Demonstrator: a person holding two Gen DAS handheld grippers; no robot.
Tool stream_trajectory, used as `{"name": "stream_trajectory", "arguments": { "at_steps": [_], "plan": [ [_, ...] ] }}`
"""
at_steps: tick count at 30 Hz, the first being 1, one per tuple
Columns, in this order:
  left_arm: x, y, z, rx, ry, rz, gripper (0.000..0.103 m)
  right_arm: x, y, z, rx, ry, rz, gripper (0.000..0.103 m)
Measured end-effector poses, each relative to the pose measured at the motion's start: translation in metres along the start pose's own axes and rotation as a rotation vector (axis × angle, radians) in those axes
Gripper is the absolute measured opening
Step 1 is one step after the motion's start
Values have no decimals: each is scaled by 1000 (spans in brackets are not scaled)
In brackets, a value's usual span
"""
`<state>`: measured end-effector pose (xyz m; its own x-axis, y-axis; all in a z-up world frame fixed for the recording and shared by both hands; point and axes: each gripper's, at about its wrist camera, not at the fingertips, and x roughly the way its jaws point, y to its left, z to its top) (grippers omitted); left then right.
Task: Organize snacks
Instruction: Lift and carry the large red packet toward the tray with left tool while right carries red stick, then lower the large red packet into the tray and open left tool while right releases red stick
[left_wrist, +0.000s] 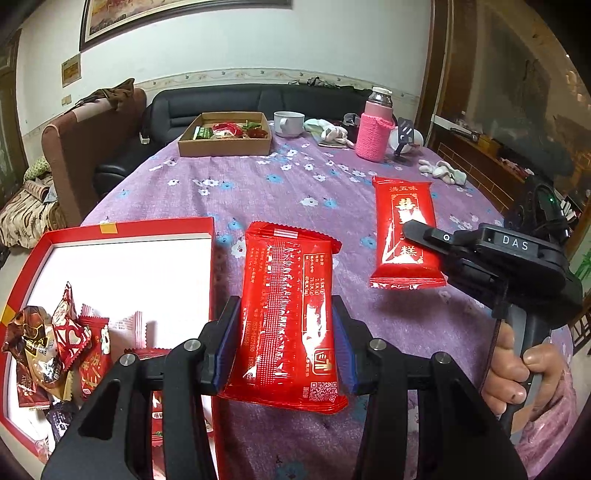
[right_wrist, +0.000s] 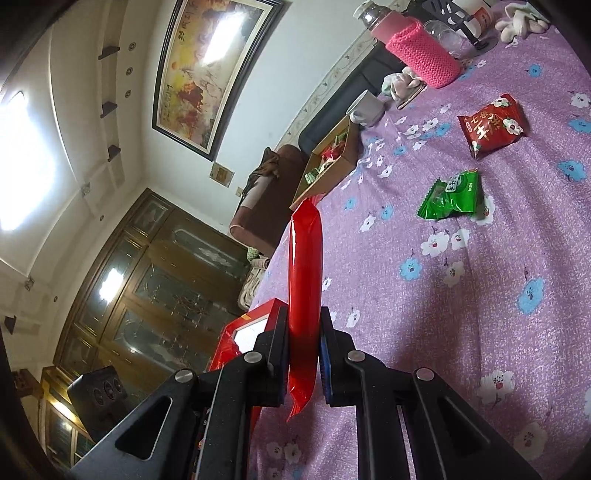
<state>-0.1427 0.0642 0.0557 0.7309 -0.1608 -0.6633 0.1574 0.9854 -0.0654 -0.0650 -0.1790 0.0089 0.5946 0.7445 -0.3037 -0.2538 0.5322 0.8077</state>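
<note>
— Left wrist view, item one?
— Left gripper (left_wrist: 286, 332), jaws closed on a glossy red foil packet (left_wrist: 290, 317), printed back upward, crimped zigzag ends, held above the purple floral cloth of the counter (left_wrist: 295, 184). Just left of it: red gift box (left_wrist: 122, 236), white inside, holding a heap of small crinkled wrapped snacks (left_wrist: 55, 347); its lower edge is cut off by the gripper arms.

— And the right side there?
— Right gripper (left_wrist: 417, 230), jaws gripping a second red packet (left_wrist: 400, 229) with gold characters, lifted off the cloth. Far end: shallow cardboard tray (left_wrist: 225, 142) of sweets, white cup (left_wrist: 290, 123), bottle in a pink knitted sleeve (left_wrist: 373, 131).

— Right wrist view?
— Tilted. The second red packet (right_wrist: 304, 295) seen edge-on, a thin shiny strip pinched between the jaws of the right gripper (right_wrist: 304, 347). Loose on the counter (right_wrist: 443, 332), well apart: a red snack pouch (right_wrist: 493, 127), a green snack pouch (right_wrist: 452, 195). The gift box (right_wrist: 245, 328) is mostly hidden behind the gripper.
</note>
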Motion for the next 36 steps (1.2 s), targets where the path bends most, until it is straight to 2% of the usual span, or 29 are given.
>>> {"name": "stream_trajectory", "arguments": {
  "at_steps": [20, 28, 36],
  "plan": [
    [-5, 17, -6, -31, 1, -52, 44, -2, 3, -4, -24, -5, -65, 14],
    [-11, 35, -8, -51, -9, -59, 45, 1, 21, -14, -25, 11, -32, 14],
    [-21, 55, -13, -85, -29, -28, 45, 23, 52, -31, -61, 67, 18, 14]
  ]
}}
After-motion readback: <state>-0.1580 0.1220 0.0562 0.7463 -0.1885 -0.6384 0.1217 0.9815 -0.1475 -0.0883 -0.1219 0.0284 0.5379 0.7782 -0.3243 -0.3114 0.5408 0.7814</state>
